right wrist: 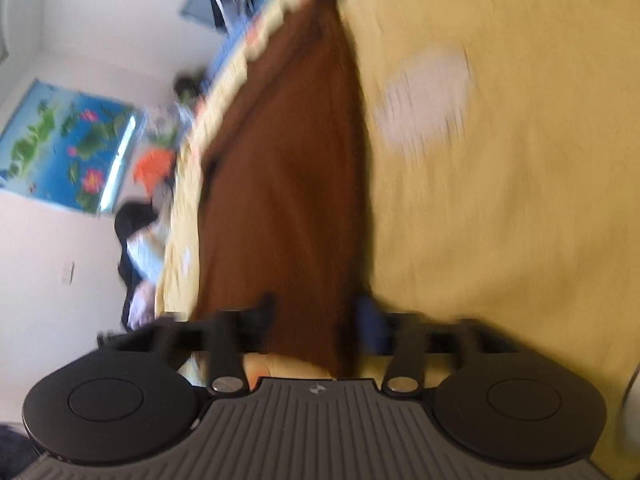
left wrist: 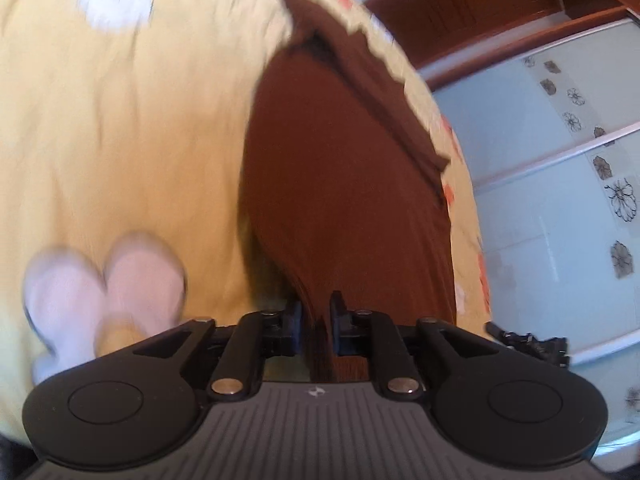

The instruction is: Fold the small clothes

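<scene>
Both the left gripper (left wrist: 316,316) and right gripper (right wrist: 316,320) stand parted around the brown ribbed-knit garment (left wrist: 340,184), apparently releasing it onto the yellow bedsheet (left wrist: 120,140).

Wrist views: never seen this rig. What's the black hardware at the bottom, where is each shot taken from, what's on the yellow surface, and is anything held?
No robot arm here: a person holds a two-finger gripper in each hand, each with a fisheye camera looking along its fingers. One picture is from the left gripper, the other from the right gripper; the black hardware is the gripper itself. A brown garment lies stretched over a yellow sheet with white patches. Its near edge runs between both pairs of jaws, which stand apart, the right pair wider, so it looks released rather than clamped. Blur hides fine detail.
</scene>
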`<state>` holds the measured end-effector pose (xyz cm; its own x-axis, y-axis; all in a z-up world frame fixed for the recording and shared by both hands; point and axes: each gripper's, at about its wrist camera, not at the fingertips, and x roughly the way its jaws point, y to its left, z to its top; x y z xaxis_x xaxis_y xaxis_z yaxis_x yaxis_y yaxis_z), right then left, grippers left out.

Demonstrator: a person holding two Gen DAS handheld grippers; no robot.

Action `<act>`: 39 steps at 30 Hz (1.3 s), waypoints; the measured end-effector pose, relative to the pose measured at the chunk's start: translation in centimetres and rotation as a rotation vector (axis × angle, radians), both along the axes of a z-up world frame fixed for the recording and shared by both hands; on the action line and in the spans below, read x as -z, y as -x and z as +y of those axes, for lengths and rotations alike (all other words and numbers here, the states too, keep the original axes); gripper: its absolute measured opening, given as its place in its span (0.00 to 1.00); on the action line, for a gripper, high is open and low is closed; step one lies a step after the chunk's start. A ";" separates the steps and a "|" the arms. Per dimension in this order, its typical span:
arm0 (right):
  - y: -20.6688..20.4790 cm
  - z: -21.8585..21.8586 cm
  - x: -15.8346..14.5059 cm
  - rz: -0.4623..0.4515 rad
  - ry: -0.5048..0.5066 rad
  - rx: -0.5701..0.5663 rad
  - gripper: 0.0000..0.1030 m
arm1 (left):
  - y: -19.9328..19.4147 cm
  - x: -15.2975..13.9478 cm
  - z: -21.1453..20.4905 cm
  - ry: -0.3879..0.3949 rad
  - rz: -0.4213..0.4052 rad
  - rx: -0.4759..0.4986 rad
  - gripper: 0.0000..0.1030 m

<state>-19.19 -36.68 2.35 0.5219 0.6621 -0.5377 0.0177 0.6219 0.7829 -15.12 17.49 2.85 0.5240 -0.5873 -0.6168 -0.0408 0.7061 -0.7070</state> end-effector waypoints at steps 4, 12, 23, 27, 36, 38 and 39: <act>-6.2 1.9 -3.3 -0.177 0.160 0.064 0.61 | -3.3 -4.9 -3.1 -0.335 -0.309 -0.118 0.84; -19.2 13.3 0.0 -0.264 0.627 -0.078 0.70 | -13.0 0.8 -11.5 -0.597 -0.268 -0.066 0.83; -17.7 13.0 1.2 -0.404 0.858 -0.118 0.89 | -9.4 1.4 -10.8 -0.815 -0.397 0.054 0.88; -14.0 12.5 -1.3 -0.341 0.766 -0.042 0.93 | -5.7 0.1 -10.1 -0.685 -0.381 0.032 0.88; -7.4 14.6 1.7 -0.450 0.826 -0.226 1.00 | -1.7 2.3 -10.2 -0.744 -0.449 0.158 0.92; -6.9 13.1 1.7 -0.449 0.829 -0.206 1.00 | -1.3 2.3 -9.2 -0.768 -0.446 0.137 0.93; -6.8 12.9 1.6 -0.450 0.838 -0.216 1.00 | -1.3 2.2 -8.8 -0.748 -0.420 0.115 0.93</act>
